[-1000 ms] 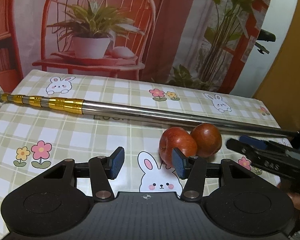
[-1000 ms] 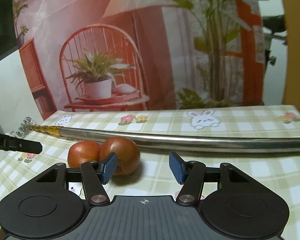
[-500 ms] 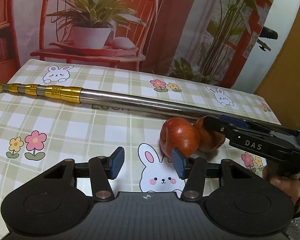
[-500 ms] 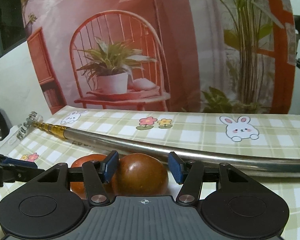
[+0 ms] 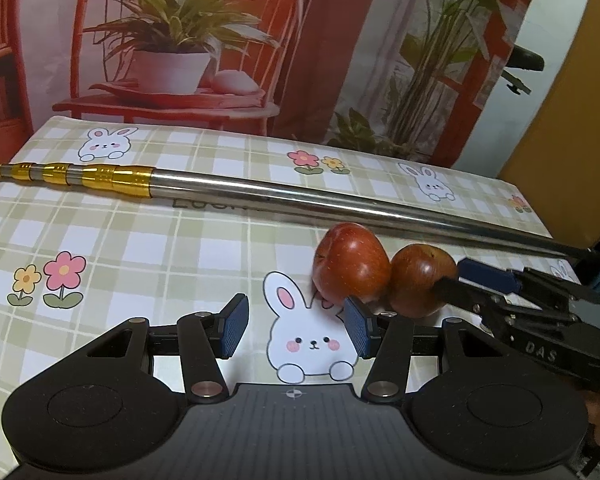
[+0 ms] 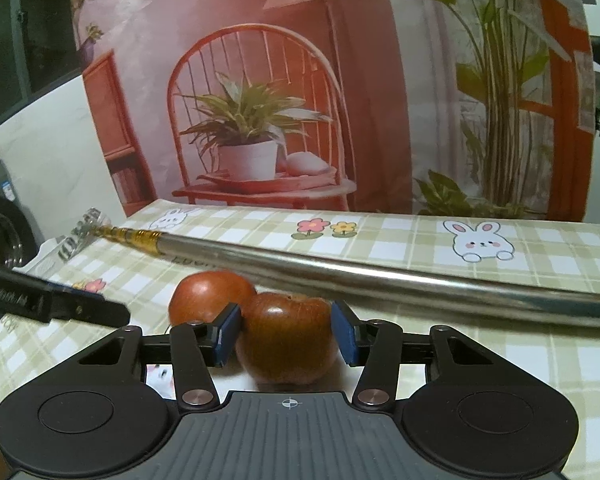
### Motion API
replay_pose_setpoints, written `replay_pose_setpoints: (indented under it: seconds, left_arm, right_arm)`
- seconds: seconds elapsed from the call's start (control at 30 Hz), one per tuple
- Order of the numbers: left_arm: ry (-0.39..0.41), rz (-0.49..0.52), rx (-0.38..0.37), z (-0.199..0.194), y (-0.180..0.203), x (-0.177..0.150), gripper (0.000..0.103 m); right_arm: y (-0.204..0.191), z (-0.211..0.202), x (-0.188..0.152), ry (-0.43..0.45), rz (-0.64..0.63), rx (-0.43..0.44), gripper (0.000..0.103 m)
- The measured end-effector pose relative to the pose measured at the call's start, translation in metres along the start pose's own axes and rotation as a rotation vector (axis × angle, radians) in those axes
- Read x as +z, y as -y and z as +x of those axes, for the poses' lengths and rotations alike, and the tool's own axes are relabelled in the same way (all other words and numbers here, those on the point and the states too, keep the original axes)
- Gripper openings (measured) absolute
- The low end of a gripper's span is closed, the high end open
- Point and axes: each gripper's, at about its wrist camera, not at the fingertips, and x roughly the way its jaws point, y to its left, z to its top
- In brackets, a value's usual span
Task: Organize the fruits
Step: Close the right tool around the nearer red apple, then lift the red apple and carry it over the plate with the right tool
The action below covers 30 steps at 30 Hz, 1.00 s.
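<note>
The right gripper [image 6: 287, 330] has its blue fingers [image 6: 227, 332] on either side of the darker apple [image 6: 287, 342]. They have just been closing in, and both pads now look to be against the fruit's flanks, so it is clamped. In the left wrist view the same gripper [image 5: 452, 280] reaches in from the right edge of the bench, one finger crossing the front of that apple [image 5: 418, 284] and the other behind it. The apple sits on the checked cloth [image 5: 140, 264], and whether it has left the cloth I cannot tell.

The left gripper [image 5: 296, 330] hangs with its fingers [image 5: 234, 330] partly apart and nothing between them; only a printed rabbit [image 5: 312, 340] on the cloth shows in the gap. Its right finger stands just in front of the redder apple [image 5: 350, 266], and I cannot say that it touches it.

The two apples sit pressed together toward the right side of the bench, the redder one [image 6: 208, 294] on the side away from the right gripper. Just behind them a long metal pole [image 5: 300, 200] lies across the bench from the left edge to the right, its gold-banded end at the left. Beyond the far edge hangs a printed backdrop [image 6: 260, 120] with a red chair and a potted plant.
</note>
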Motion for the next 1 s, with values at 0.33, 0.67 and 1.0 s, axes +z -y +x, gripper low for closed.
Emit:
replay_pose_setpoints:
  seconds: [0.33, 0.67, 1.0]
  left_arm:
    - [-0.006, 0.001, -0.018, -0.003, 0.001, -0.005, 0.056]
    - [-0.014, -0.017, -0.023, -0.007, -0.004, -0.011, 0.056]
    - [-0.020, -0.055, -0.040, -0.025, -0.010, -0.022, 0.056]
  right_arm:
    - [-0.005, -0.022, -0.009, -0.018, -0.004, 0.017, 0.065]
    - [-0.011, 0.011, -0.010, -0.111, -0.014, -0.013, 0.063]
    - [-0.020, -0.002, -0.014, -0.087, -0.040, -0.032, 0.062]
